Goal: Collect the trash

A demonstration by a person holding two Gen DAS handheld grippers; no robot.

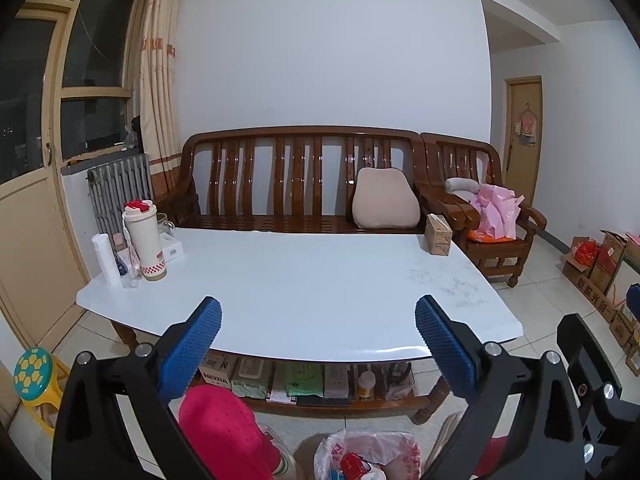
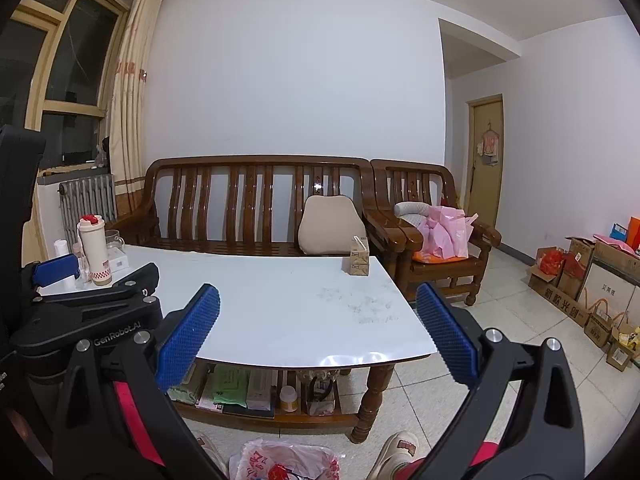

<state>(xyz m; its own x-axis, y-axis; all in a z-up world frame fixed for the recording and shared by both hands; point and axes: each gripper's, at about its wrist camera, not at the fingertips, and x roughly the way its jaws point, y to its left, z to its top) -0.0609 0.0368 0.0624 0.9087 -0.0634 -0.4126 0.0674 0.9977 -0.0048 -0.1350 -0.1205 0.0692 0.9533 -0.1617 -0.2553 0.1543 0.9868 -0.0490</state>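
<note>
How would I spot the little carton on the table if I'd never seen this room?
Find the white table in front of the wooden bench. At its far right corner, near the beige cushion, stands a small brown carton alone; everything else on the tabletop is clustered at the far left.

We face a white-topped coffee table with a lower wooden shelf holding wipes packs. On its far left corner stands a cream thermos with a red lid; on the far right corner, a small brown carton. Behind it is a wooden bench with a beige cushion, and beside that an armchair holding pink plastic bags. Cardboard boxes line the right wall.
</note>
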